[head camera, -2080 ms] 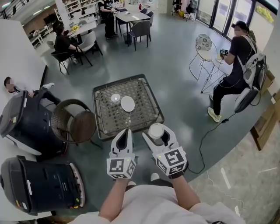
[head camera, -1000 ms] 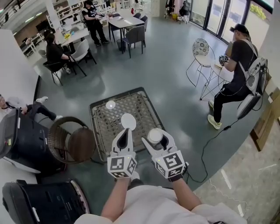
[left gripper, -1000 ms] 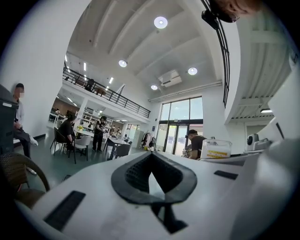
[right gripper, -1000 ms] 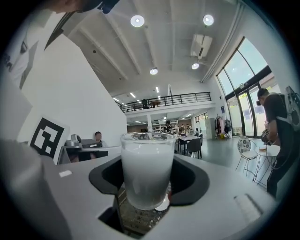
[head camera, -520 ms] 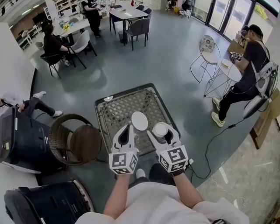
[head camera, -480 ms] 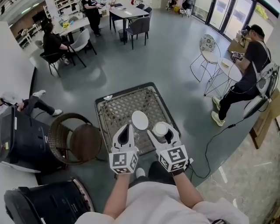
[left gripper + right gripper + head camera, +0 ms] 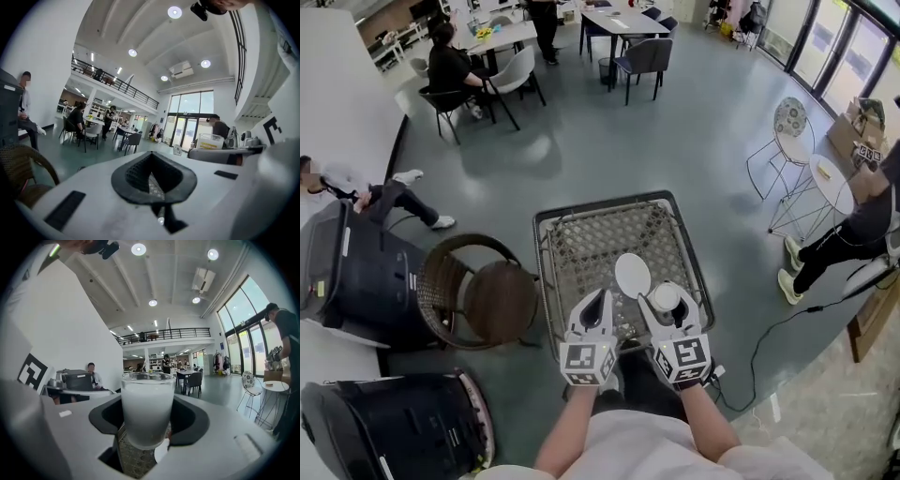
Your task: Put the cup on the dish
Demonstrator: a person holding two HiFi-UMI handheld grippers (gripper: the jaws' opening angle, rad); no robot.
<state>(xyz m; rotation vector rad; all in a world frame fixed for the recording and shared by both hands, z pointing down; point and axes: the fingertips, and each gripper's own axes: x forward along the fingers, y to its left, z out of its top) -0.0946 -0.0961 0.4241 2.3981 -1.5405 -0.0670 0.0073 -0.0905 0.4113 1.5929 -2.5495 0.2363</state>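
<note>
Landmark: square woven-top table (image 7: pixel 591 234), seen from above.

Left of the table: round wicker chair (image 7: pixel 478 298), its rim just beside the table's left edge. Further left, two black machines, well apart from the table.

Over the table's near edge, left side: left gripper (image 7: pixel 599 300). Jaws together at the tips, nothing between them. In the left gripper view the pads (image 7: pixel 129 172) form a closed loop, with only table weave visible through it. It is clear of the dish.

On the table, near-centre: white oval dish (image 7: pixel 632 275), lying flat with nothing on it.

Just right of the dish, toward the table's near edge: right gripper (image 7: pixel 667 306), jaws clamped on the cup (image 7: pixel 665 296). The right gripper view shows the cup (image 7: pixel 147 408) upright, frosted white and clear at the rim, gripped low on its sides by the dark pads (image 7: pixel 193 420). The cup is carried above the table, beside the dish's near right edge, not on it. Cannot tell whether its base overlaps the dish rim.

Right of the table: bare grey floor, then a standing person at the frame's edge, well apart.
</note>
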